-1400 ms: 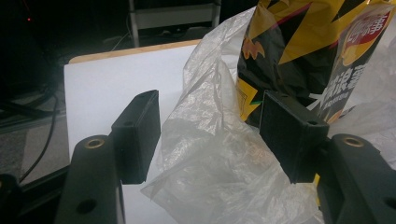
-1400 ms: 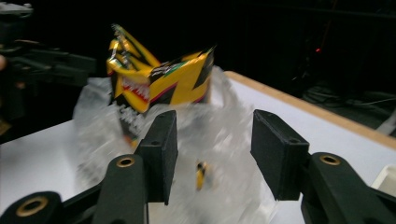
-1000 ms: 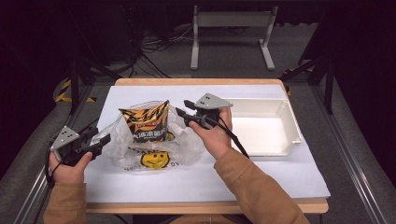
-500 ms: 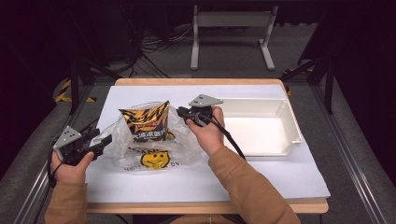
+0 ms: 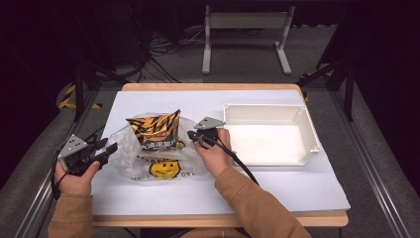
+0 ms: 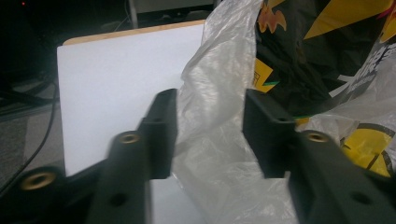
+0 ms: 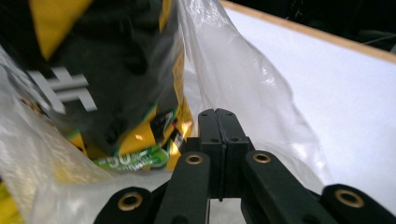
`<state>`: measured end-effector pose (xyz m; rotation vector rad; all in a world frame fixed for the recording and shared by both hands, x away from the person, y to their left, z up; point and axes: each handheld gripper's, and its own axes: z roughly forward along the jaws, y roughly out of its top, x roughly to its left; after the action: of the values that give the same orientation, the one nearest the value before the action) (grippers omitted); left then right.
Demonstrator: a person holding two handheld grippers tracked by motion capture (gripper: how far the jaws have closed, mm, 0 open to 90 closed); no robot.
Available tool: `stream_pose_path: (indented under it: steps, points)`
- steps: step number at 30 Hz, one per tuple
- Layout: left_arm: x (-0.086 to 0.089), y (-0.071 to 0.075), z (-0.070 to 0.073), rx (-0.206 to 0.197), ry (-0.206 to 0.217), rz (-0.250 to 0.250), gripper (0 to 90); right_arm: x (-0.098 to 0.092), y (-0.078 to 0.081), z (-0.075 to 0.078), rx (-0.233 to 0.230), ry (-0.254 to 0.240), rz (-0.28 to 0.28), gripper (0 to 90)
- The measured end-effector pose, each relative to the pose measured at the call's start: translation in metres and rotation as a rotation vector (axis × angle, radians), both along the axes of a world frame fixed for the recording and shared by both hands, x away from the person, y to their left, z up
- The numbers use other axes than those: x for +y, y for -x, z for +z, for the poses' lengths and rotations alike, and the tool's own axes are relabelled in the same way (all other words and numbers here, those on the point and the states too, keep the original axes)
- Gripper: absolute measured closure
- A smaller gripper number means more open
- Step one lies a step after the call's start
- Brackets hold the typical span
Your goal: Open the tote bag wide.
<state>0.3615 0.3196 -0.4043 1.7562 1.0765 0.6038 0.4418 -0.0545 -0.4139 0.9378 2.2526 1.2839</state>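
Clear plastic bag (image 5: 143, 158) between closing left tongs (image 5: 111, 148), snack packet (image 5: 154, 130) inside.

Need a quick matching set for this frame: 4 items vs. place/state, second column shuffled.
Items:
1. snack packet
2. white tray
3. right tongs
4. left tongs

Place or state:
a. apart, with a fold of the plastic bag between them
b. shut, at the bag's right edge
c. empty, on the table's right side
d. black and yellow, standing inside the clear bag

Pairs: 1-d, 2-c, 3-b, 4-a
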Motion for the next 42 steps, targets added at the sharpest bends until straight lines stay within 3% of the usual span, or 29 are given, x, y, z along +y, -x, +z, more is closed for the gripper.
stream_pose_path:
  steps: [3, 6, 10, 15, 18, 20, 21, 22, 26, 27, 28, 30, 32, 34, 38, 42]
  points:
    - [-0.001, -0.002, -0.002, 0.016, -0.018, -0.016, 82.1, 0.003, 0.000, -0.009, 0.013, 0.017, -0.007, 90.0]
    - [-0.003, -0.006, -0.007, 0.041, -0.045, -0.019, 89.2, 0.007, -0.001, -0.019, 0.030, 0.046, -0.012, 90.0]
    - [-0.003, -0.011, -0.012, 0.076, -0.064, -0.024, 89.7, 0.011, -0.003, -0.028, 0.038, 0.084, -0.017, 89.6]
    - [0.001, -0.019, -0.022, 0.138, -0.089, 0.005, 89.7, 0.016, -0.004, -0.038, 0.050, 0.132, -0.019, 89.1]
    - [0.004, -0.023, -0.029, 0.183, -0.106, 0.043, 89.8, 0.016, -0.003, -0.038, 0.050, 0.140, -0.022, 89.2]
    - [0.008, -0.026, -0.034, 0.245, -0.127, 0.084, 89.8, 0.015, -0.003, -0.038, 0.062, 0.141, -0.032, 89.3]
    - [0.008, -0.026, -0.034, 0.245, -0.127, 0.084, 89.8, 0.015, -0.003, -0.038, 0.062, 0.141, -0.032, 89.3]
    - [0.011, -0.028, -0.039, 0.287, -0.133, 0.123, 89.8, 0.014, -0.004, -0.038, 0.076, 0.141, -0.039, 89.4]
    - [0.016, -0.029, -0.042, 0.323, -0.125, 0.172, 89.7, 0.013, -0.005, -0.038, 0.082, 0.137, -0.044, 89.4]
    - [0.016, -0.029, -0.042, 0.323, -0.125, 0.172, 89.7, 0.013, -0.005, -0.038, 0.082, 0.137, -0.044, 89.4]
    - [0.015, -0.027, -0.040, 0.300, -0.102, 0.175, 82.3, 0.013, -0.005, -0.038, 0.084, 0.134, -0.039, 87.8]
    - [0.013, -0.026, -0.036, 0.260, -0.091, 0.177, 59.8, 0.013, -0.004, -0.037, 0.083, 0.112, -0.036, 84.7]
    - [0.013, -0.022, -0.032, 0.223, -0.053, 0.154, 56.5, 0.013, 0.000, -0.032, 0.044, 0.096, -0.032, 80.5]
    - [0.012, -0.019, -0.027, 0.181, -0.044, 0.164, 45.0, 0.013, 0.003, -0.025, 0.009, 0.082, -0.024, 75.8]
    - [0.012, -0.011, -0.018, 0.109, -0.006, 0.159, 37.3, 0.011, 0.006, -0.014, -0.013, 0.047, -0.020, 67.5]
    - [0.011, -0.004, -0.010, 0.071, 0.030, 0.136, 33.5, 0.006, 0.008, -0.006, -0.033, 0.020, -0.023, 61.6]
